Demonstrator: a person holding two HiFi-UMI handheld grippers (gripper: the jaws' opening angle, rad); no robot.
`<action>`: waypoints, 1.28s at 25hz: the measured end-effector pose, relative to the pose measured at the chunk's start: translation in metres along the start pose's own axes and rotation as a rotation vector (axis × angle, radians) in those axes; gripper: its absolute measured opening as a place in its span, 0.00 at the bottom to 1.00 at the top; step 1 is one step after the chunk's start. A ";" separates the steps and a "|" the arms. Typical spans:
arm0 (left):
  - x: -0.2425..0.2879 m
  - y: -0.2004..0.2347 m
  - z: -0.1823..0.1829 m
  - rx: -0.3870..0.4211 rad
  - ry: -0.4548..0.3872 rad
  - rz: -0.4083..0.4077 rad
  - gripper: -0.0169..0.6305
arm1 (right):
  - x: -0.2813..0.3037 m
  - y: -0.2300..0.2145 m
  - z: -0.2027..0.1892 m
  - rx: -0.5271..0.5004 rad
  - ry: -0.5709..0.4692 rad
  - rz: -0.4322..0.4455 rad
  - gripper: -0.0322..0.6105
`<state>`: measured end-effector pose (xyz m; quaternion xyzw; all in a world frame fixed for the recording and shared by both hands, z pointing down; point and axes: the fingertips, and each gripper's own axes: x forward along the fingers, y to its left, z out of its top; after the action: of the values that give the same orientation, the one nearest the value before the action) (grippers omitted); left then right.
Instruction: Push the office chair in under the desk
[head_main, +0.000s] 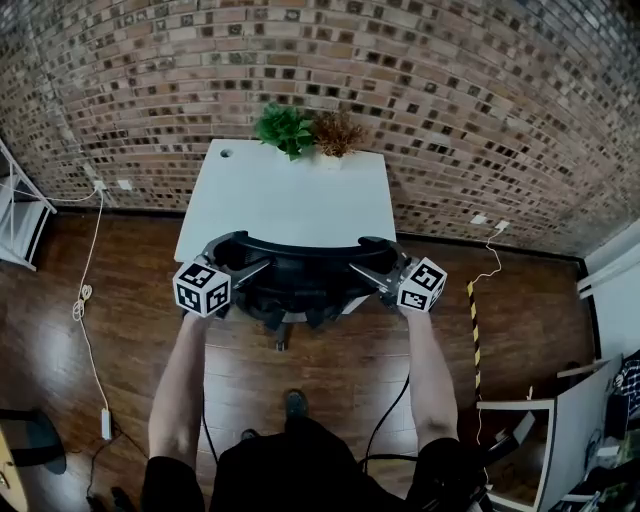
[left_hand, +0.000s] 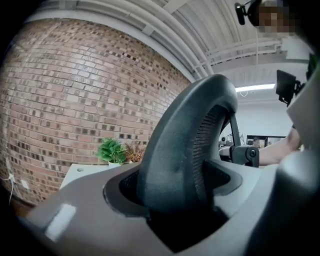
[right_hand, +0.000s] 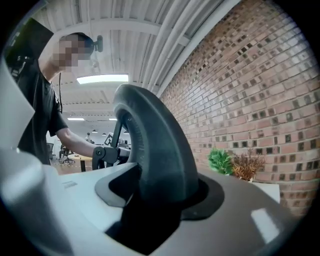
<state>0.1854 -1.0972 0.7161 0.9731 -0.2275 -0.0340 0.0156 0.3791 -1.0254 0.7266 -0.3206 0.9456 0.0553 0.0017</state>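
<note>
Both tools (head_main: 256, 270) (head_main: 362, 272) tight on chair backrest (head_main: 300, 248)

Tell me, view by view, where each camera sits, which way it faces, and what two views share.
Head view: on the person's head, facing steeply down at the office chair before the white desk; both forearms, left claw and right claw show.
Left gripper view: on the left claw, facing along its jaws, closed on the backrest rim, towards the brick wall.
Right gripper view: on the right claw, likewise gripping the rim; the person's arm shows at left.
Shared: both gripper views see the potted plants.
</note>
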 end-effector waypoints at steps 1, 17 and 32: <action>0.005 0.007 0.000 -0.001 0.004 -0.014 0.88 | 0.003 -0.003 0.000 -0.003 -0.003 -0.013 0.44; -0.016 0.017 0.011 -0.143 -0.108 -0.137 0.78 | 0.033 0.006 -0.002 -0.105 -0.019 -0.075 0.47; -0.029 0.058 0.008 0.046 -0.013 -0.022 0.95 | 0.009 -0.003 0.021 -0.030 -0.146 -0.178 0.44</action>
<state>0.1331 -1.1362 0.7126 0.9753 -0.2178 -0.0352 -0.0086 0.3731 -1.0316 0.7054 -0.3983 0.9099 0.0923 0.0705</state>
